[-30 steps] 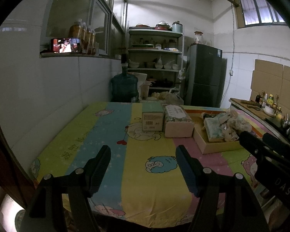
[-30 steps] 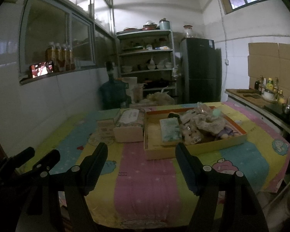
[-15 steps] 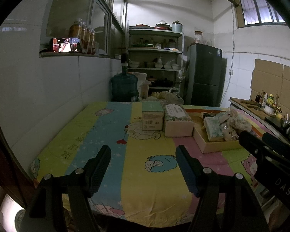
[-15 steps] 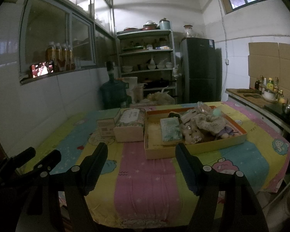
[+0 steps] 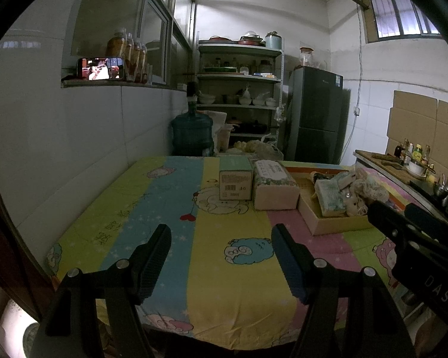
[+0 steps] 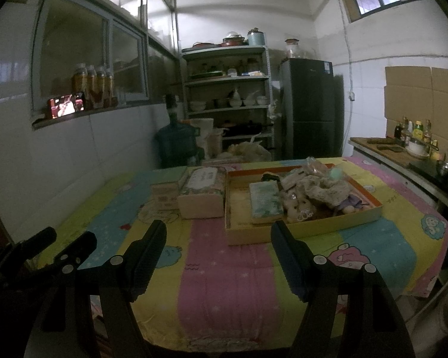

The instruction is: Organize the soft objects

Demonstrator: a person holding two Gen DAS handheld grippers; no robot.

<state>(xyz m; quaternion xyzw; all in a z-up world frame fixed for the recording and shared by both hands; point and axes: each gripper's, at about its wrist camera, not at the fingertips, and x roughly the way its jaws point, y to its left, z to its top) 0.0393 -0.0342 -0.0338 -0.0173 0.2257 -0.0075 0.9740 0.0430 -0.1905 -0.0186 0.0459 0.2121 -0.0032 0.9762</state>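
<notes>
A shallow cardboard tray [image 6: 301, 232] [image 5: 334, 226] sits on the striped cartoon tablecloth [image 6: 230, 268] [image 5: 224, 238]. It holds a green-white tissue pack [image 6: 265, 203] [image 5: 330, 195], a small plush toy [image 6: 298, 207] and a heap of lace cloth [image 6: 322, 188] [image 5: 370, 186]. Left of the tray lies a wrapped tissue brick [image 6: 201, 197] [image 5: 273, 185], then a green carton [image 5: 235, 180] [image 6: 164, 192]. My left gripper [image 5: 221, 238] is open above the near cloth, holding nothing. My right gripper [image 6: 218, 235] is open just before the tray's front wall, also with nothing in it.
A water jug [image 5: 192, 132], shelves of dishes [image 5: 239, 89] and a dark fridge [image 5: 316, 116] stand beyond the table. A counter with bottles [image 6: 415, 146] runs along the right. A tiled wall borders the left, with a lit phone [image 5: 100, 68] on its ledge.
</notes>
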